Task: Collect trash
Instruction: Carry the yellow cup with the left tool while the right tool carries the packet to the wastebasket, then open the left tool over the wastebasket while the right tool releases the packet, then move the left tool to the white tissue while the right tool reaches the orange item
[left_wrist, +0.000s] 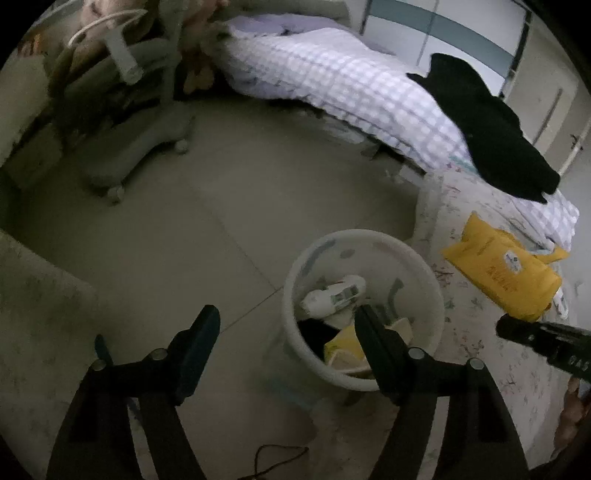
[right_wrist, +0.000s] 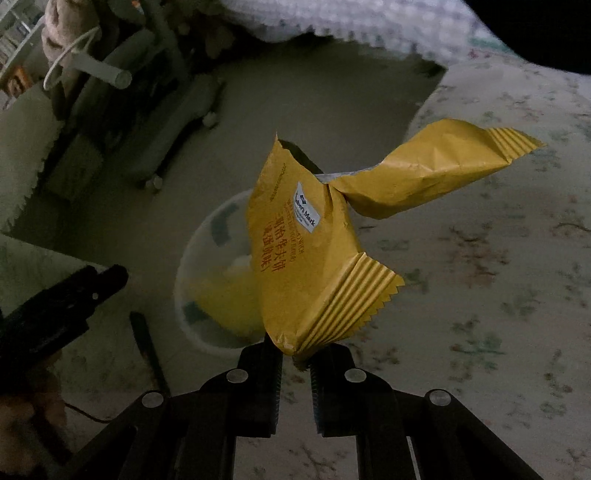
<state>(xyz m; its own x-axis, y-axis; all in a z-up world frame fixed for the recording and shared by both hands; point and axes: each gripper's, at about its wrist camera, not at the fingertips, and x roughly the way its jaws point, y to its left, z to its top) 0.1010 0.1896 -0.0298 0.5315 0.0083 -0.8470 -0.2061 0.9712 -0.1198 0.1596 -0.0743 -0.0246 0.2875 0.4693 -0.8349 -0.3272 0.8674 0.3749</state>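
In the left wrist view my left gripper (left_wrist: 286, 325) hangs open above the floor at the left rim of a white trash bin (left_wrist: 369, 236), with nothing between its fingers. In the bin lie a white labelled packet (left_wrist: 334, 295) and a yellow wrapper (left_wrist: 343, 347). My right gripper (right_wrist: 295, 354) is shut on the crimped end of a torn yellow snack wrapper (right_wrist: 306, 258), held over the bed edge just right of the bin (right_wrist: 199, 266). That wrapper (left_wrist: 498, 266) and the right gripper (left_wrist: 504, 328) also show at the right of the left view. The left gripper (right_wrist: 107, 277) shows at the far left.
A bed with a floral sheet (right_wrist: 480, 258), a checked quilt (left_wrist: 351, 81) and a black garment (left_wrist: 491, 125) fills the right side. A grey chair on casters (left_wrist: 140, 147) stands at the back left. A dark cable (left_wrist: 273, 458) lies near the bottom edge. Tiled floor (left_wrist: 221, 206) lies between them.
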